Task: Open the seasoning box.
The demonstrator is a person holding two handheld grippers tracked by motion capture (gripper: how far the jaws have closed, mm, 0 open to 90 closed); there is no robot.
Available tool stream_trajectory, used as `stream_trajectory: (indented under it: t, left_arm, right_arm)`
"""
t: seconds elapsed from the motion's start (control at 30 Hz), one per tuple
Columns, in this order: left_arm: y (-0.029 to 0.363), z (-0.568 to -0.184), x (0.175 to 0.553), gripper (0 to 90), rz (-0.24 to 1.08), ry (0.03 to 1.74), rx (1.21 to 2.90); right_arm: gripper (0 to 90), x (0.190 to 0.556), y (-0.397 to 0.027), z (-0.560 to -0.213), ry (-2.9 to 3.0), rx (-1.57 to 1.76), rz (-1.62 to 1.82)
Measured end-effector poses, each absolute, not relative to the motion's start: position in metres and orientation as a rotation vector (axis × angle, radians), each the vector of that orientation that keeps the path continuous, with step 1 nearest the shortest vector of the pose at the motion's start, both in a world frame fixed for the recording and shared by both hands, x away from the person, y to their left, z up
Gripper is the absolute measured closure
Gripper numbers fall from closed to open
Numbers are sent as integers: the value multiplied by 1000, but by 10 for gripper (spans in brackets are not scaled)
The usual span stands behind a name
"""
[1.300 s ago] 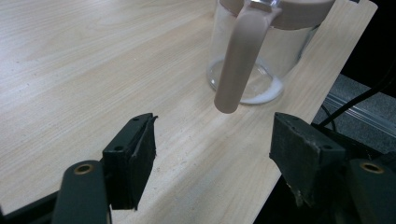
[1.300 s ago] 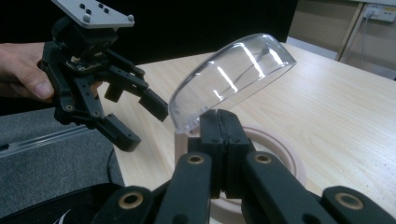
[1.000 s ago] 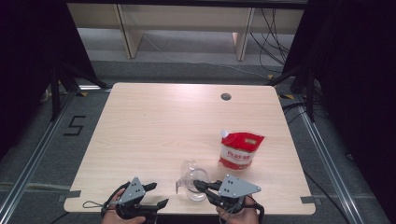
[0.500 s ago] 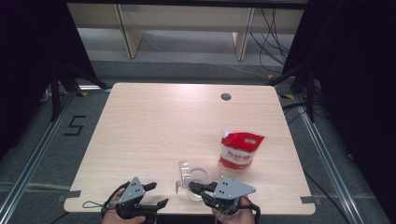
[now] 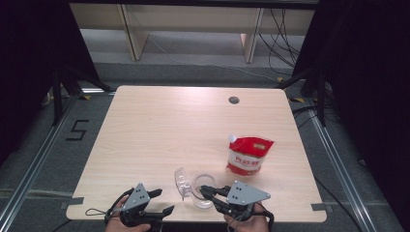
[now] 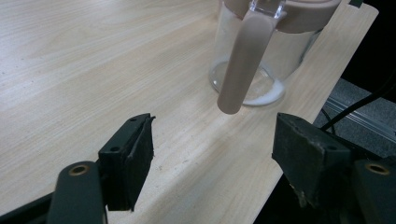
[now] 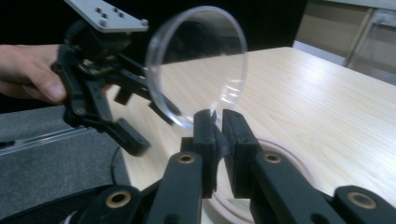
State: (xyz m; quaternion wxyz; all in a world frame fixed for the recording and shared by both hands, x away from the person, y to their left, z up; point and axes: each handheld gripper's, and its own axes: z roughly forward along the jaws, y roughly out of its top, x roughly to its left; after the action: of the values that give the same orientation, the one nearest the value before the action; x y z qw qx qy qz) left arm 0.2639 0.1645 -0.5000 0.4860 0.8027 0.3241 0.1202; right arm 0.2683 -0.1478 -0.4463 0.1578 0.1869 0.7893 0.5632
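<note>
I see a clear glass jar (image 5: 203,189) standing upright near the front edge of the table, just ahead of my hands. It has a pale pinkish-beige rim band, and a strap (image 6: 243,60) of the same colour hangs straight down its side. A thin white residue rings the bottom of the glass. Its round transparent lid (image 5: 180,181) is flipped open, standing on edge at the jar's left side, tilted up off the mouth. In the right gripper view the lid (image 7: 198,65) shows as a clear disc with a raised rim, upright above the jar's open mouth.
</note>
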Motion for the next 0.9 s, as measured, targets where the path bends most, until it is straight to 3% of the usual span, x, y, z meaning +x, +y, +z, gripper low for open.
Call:
stream_trajectory:
  t: [0.43, 0.9]
  left_arm:
    - [165, -500, 265, 196, 243, 816, 1911]
    - [163, -498, 265, 164, 236, 812, 1915]
  right_arm:
    - [528, 277, -205, -453, 2147, 720, 1576]
    - [453, 281, -249, -461, 2119, 828, 1505]
